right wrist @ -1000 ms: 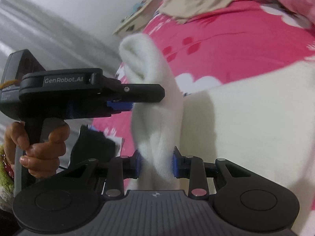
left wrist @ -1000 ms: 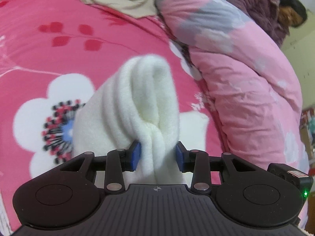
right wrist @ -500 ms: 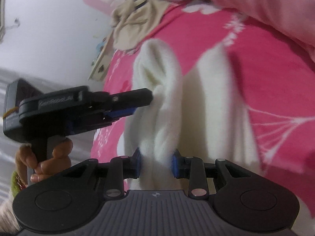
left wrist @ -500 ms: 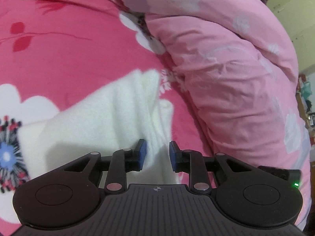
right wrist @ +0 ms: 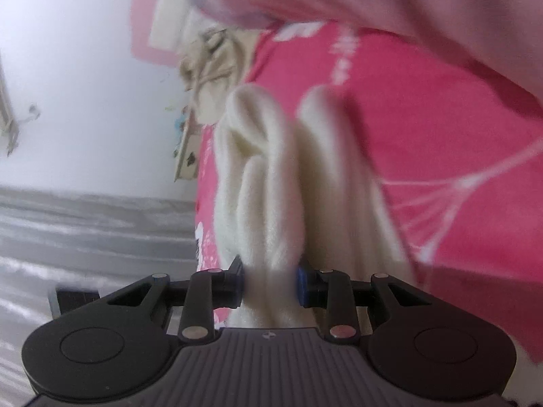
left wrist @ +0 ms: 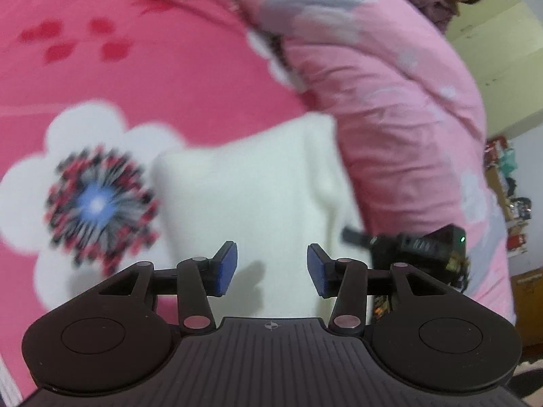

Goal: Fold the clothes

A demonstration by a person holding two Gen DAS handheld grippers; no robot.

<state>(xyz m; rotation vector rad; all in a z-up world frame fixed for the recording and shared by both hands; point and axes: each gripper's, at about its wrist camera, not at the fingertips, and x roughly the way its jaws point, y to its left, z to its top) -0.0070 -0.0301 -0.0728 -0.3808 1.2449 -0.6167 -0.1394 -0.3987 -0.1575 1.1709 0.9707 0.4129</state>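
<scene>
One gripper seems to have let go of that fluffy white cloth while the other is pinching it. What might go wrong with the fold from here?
The left gripper has just opened its jaws, with nothing between its pads, so that side of the white garment lies loose on the pink bedsheet.

The right gripper pinches a thick bunch of it; a pull could drag the laid part askew.

The pink quilt lies right beside the cloth, which could catch against it.
</scene>
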